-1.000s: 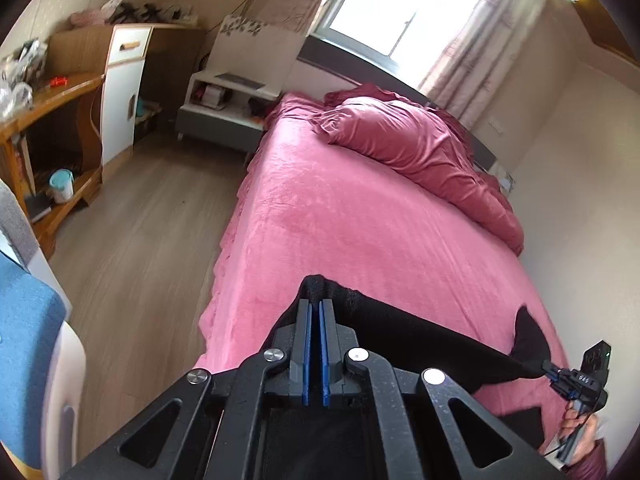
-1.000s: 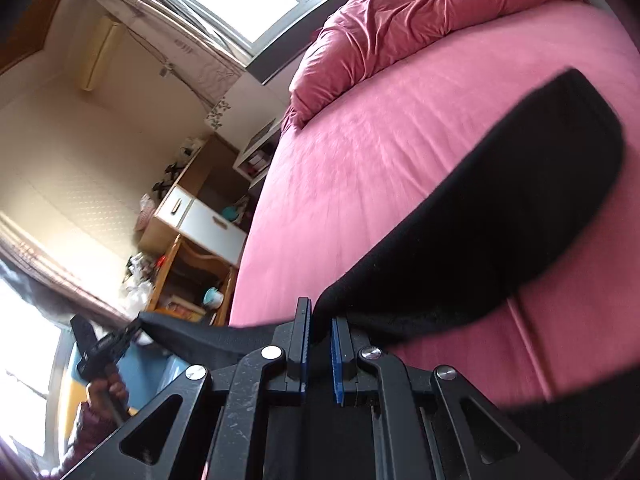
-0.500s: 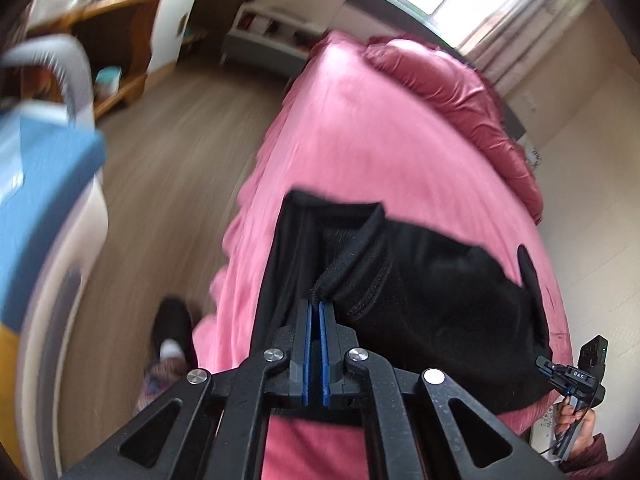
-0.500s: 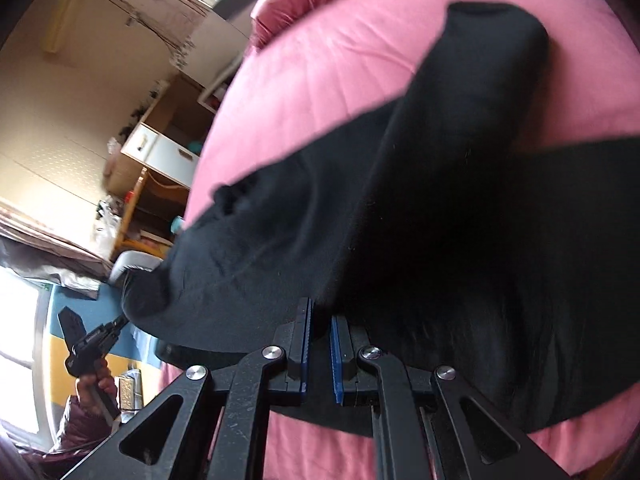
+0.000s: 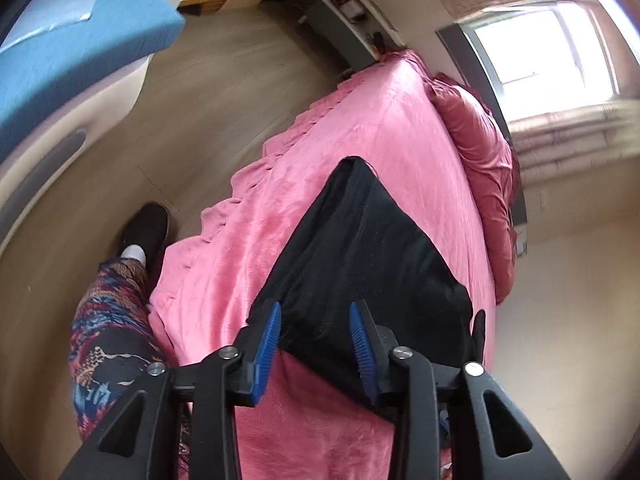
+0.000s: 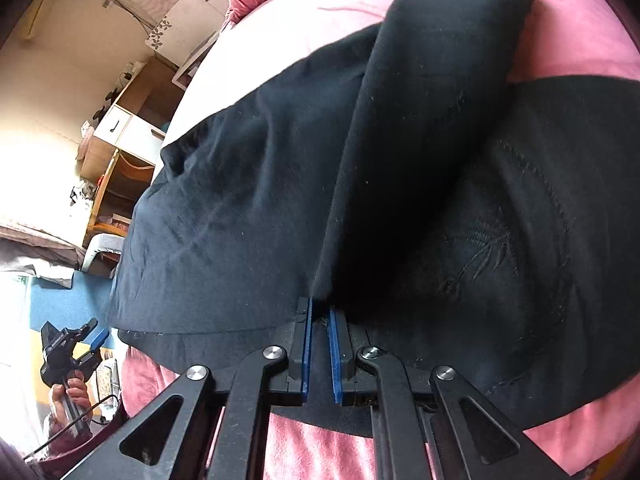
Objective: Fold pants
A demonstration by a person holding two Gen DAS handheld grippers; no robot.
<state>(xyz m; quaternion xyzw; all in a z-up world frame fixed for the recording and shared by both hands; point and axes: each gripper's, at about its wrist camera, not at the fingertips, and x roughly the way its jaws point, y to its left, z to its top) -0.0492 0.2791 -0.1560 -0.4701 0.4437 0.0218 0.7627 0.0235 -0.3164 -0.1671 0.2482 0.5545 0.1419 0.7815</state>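
Note:
Black pants lie folded over on the pink bed near its foot edge. My left gripper is open and empty, its blue pads just above the near edge of the pants. In the right wrist view the pants fill the frame, with one fold lying over another. My right gripper is nearly closed with a pinch of black cloth between its blue pads. The left gripper also shows in the right wrist view, open, off the bed's side.
A crumpled pink duvet lies at the head of the bed under the window. Wooden floor runs along the bed's left side, with the person's patterned leg and black shoe there. A blue-topped piece of furniture stands at the left.
My left gripper has opened and let go of the pants, which now lie on the bed. It has drawn back off the bed's side. My right gripper still holds cloth, lowered onto the bed.

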